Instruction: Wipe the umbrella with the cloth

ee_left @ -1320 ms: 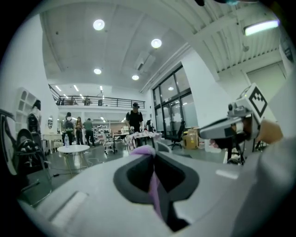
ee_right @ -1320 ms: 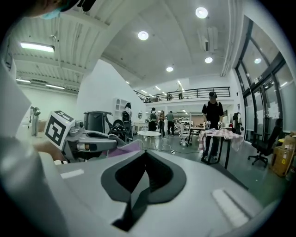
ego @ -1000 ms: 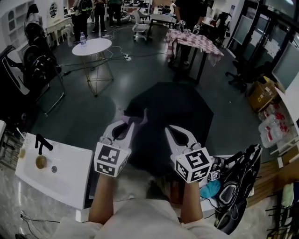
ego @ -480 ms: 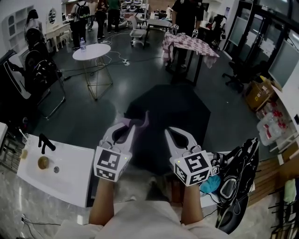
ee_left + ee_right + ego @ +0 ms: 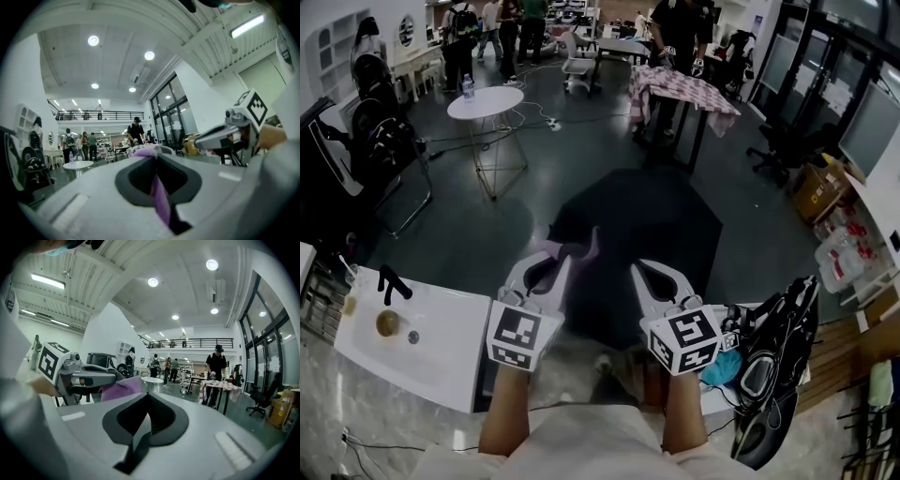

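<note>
An open black umbrella (image 5: 637, 234) lies on the dark floor in front of me in the head view. My left gripper (image 5: 553, 261) is held above its near left edge, shut on a pale purple cloth (image 5: 572, 248) that sticks out past the tips. The cloth (image 5: 159, 197) runs between the jaws in the left gripper view. My right gripper (image 5: 639, 272) hovers beside it over the umbrella's near side, shut with nothing in it. In the right gripper view the purple cloth (image 5: 123, 389) shows beside the left gripper.
A white counter (image 5: 403, 352) with a black tap is at my lower left. A black bag (image 5: 773, 361) and teal item sit at lower right. A round white table (image 5: 485, 97), a cloth-covered table (image 5: 684, 89), chairs and several people stand farther back.
Both grippers have stayed almost still, dropping slightly in the view. The cloth remains held in the left gripper.
</note>
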Motion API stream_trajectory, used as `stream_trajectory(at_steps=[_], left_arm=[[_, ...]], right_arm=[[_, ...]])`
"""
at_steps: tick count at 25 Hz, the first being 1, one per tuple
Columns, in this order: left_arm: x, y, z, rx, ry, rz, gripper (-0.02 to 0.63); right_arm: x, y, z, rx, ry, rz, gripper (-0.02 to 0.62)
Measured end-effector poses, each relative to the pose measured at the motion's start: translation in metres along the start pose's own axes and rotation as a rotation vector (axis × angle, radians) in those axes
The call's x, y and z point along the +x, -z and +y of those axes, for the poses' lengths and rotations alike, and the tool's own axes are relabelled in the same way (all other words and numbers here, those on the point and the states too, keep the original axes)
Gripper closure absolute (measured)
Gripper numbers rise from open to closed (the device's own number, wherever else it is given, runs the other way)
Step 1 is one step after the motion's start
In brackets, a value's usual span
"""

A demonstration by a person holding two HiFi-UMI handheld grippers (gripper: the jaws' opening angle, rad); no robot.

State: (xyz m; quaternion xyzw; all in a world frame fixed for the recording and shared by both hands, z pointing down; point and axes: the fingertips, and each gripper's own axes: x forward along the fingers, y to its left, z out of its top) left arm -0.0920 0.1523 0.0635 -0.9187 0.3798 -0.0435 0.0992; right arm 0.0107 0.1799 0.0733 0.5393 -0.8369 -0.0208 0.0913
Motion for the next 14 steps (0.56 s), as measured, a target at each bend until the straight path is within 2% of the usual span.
stream_trajectory(at_steps=[14], left_arm=[[0.0025, 0.0083, -0.0084, -0.002, 0.009, 0.021, 0.598]], right_arm=[[-0.0051, 0.0066, -0.0033, 0.009, 0.004, 0.003, 0.592]])
